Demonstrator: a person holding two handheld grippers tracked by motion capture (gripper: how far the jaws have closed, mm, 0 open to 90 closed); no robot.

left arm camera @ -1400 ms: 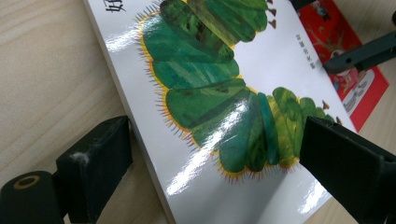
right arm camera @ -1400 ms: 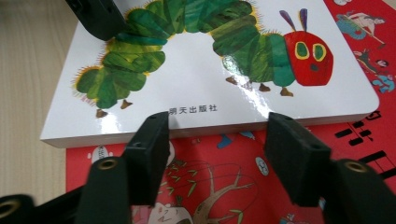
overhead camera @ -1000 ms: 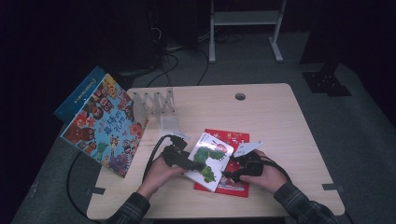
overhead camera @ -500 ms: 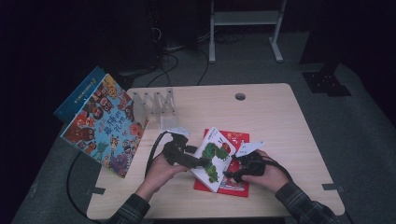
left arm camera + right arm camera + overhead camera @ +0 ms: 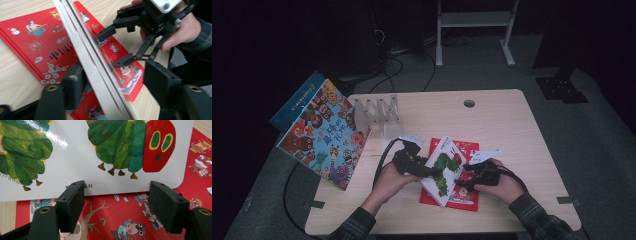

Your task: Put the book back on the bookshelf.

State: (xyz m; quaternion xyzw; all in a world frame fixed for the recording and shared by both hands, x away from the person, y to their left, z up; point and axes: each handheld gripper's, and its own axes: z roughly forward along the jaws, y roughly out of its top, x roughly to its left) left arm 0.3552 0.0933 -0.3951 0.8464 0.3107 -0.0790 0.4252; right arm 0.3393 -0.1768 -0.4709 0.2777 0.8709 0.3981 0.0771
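At nine o'clock, the left gripper (image 5: 432,172) has just been closing its jaws around the edge of the tilted caterpillar book (image 5: 443,170), which rests on the red book (image 5: 462,195). At three o'clock, the right gripper (image 5: 461,182) stands apart.

Readable text: white caterpillar book (image 5: 75,177), near edge of cover, small brown Chinese print ending "社". Red book (image 5: 47,50) has dark Chinese title chars, too blurred to read. Big book (image 5: 324,132) at left: yellow chars, unreadable.
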